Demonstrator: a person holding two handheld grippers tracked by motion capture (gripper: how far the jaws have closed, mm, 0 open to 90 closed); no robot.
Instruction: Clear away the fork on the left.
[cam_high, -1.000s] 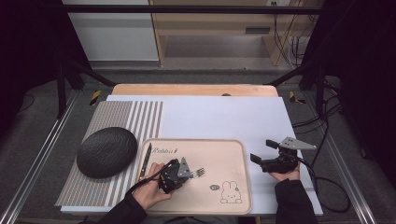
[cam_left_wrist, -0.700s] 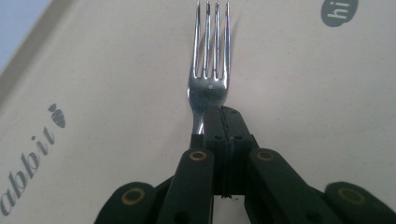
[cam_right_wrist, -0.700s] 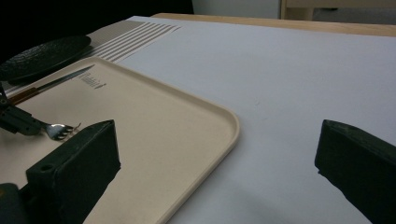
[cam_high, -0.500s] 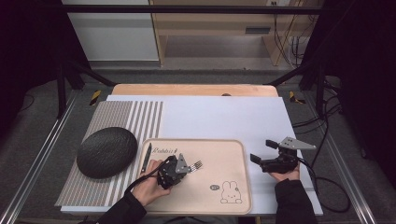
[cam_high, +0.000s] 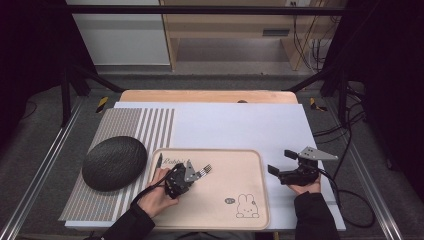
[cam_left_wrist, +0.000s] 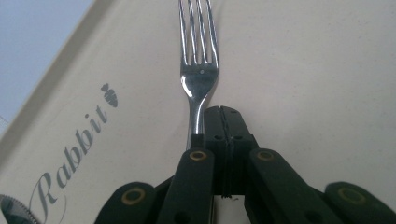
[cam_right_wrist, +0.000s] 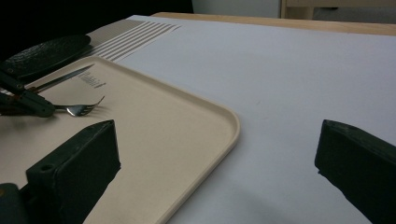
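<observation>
Item: fork (cam_left_wrist: 200, 70), polished steel, on the beige tray (cam_high: 250, 200). Stiff, light, slick; likely to pivot if pinched off-centre, so the flat handle is the place to grip.

Left gripper (cam_high: 196, 172): jaws closed tight on the fork's handle, tines pointing straight ahead.

Right gripper (cam_high: 280, 161): jaws wide apart, empty, off the tray's edge.

Nearby: knife (cam_high: 159, 161) just to the gripper's left; dark oval plate (cam_high: 115, 162) beyond it on the striped mat (cam_high: 120, 125). Ahead, open tray.

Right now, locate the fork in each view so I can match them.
High view: fork left of centre on the tray, held by the left gripper.
Left gripper view: fork top centre, tines up.
Right gripper view: fork at left.
Shared landmark: the tray's "Rabbit" lettering.
</observation>
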